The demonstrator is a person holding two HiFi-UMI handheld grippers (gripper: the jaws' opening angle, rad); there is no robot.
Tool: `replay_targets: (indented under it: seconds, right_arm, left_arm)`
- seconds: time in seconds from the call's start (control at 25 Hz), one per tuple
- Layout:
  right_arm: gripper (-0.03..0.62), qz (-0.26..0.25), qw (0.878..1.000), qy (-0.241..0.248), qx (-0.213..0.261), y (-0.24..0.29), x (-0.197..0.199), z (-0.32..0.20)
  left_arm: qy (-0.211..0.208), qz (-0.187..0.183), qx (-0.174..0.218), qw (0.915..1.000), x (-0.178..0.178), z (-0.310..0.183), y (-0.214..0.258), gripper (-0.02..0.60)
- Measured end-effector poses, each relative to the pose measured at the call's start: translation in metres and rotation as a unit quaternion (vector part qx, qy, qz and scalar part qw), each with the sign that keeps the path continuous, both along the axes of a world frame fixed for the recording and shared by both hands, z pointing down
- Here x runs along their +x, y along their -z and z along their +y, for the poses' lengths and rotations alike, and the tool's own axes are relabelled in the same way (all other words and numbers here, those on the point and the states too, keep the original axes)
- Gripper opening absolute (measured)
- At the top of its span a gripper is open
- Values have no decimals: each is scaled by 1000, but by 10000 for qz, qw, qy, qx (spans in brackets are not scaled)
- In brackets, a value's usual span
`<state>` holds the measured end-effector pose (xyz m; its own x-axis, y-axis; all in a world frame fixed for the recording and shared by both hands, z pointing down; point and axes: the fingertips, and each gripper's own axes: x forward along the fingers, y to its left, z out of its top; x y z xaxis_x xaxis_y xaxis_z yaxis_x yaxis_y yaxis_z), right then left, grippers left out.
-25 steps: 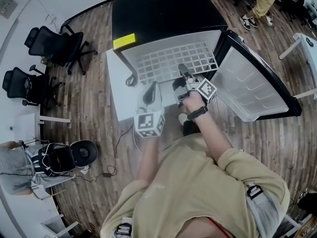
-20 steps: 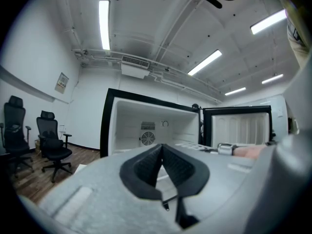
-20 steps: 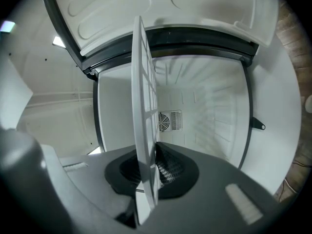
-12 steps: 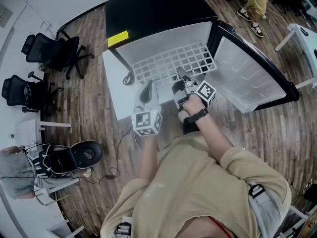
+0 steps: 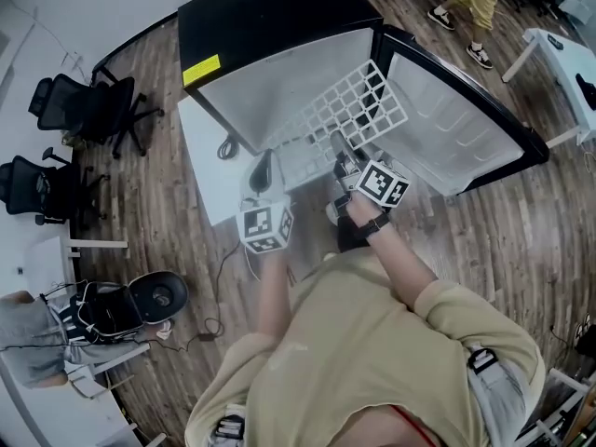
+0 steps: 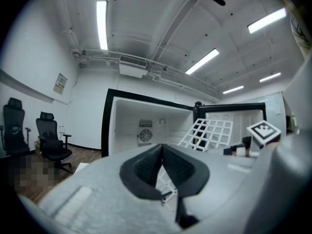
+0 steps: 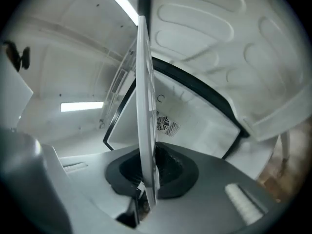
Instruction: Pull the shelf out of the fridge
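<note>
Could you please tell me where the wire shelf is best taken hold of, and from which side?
The thin front rim, approached from the open front of the fridge with jaws straddling it. The shelf is a flat, tilted grid, so only an edge fits between jaws; the right hand-held gripper grips it that way.

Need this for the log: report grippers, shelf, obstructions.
Right gripper shut on shelf edge. Left gripper shut on its near corner. Shelf tilted, partway out of fridge. Door open, nothing seen blocking.
</note>
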<state>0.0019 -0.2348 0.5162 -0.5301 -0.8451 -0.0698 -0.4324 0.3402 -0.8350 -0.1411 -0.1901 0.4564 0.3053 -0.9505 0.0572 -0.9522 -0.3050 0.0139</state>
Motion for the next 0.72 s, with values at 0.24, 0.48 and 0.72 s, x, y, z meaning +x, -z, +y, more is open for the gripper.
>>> replay_targets:
  seconds: [0.24, 0.48, 0.72]
  right_arm:
    - [26, 2140, 9707, -305, 1049, 26, 25, 10]
    - [26, 3573, 9088, -663, 2051, 67, 36, 17]
    - [26, 4493, 8626, -534, 2263, 74, 26, 21]
  left_arm:
    - [-34, -30, -21, 10000, 5, 5, -6, 0]
    - [-68, -94, 18, 9999, 9, 8, -4, 0]
    - [-57, -85, 30, 9999, 13, 12, -2, 0]
